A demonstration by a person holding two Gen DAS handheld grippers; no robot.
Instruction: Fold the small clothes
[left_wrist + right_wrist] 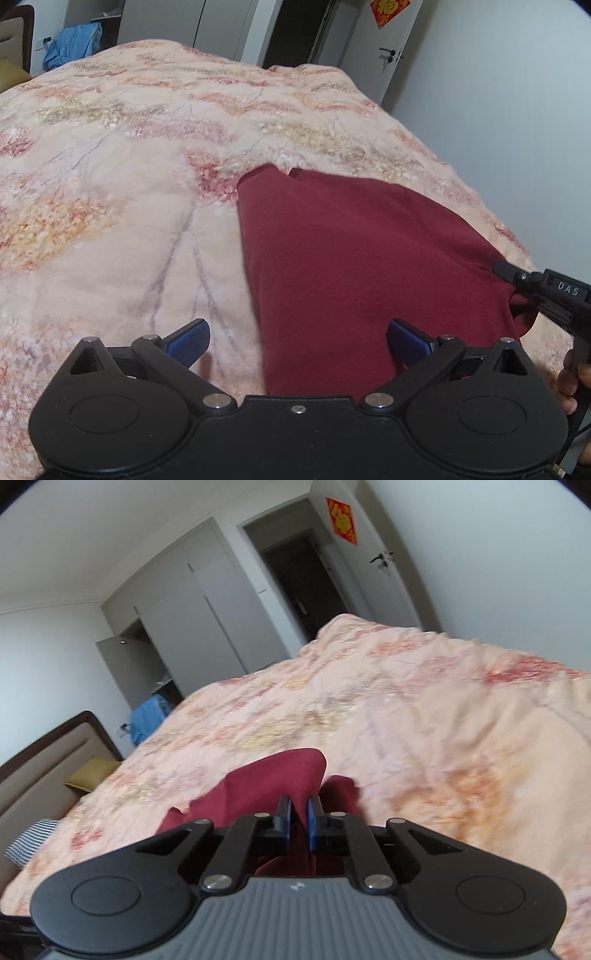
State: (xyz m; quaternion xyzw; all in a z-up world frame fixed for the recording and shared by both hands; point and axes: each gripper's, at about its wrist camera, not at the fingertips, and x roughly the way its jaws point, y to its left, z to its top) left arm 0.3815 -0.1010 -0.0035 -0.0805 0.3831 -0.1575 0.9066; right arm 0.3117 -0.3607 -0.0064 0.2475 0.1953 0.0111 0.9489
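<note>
Left gripper (pixel 297 341) spread wide above dark red garment (pixel 362 258) on bed (pixel 110 184); right gripper (pixel 298 818) clamped onto garment's right edge.

Even, soft room light is falling on the bedspread (pixel 147 166); I am seeing no glare and no hard highlights. My left gripper (pixel 297 341) is casting only a faint shadow beneath its blue pads (pixel 188 341). The left wrist view is rendering sharp. The right wrist view is smearing across the bedspread at right, and the doorway (pixel 295 579) is reading dark. Fisheye distortion is bowing walls and blackening the corners.
</note>
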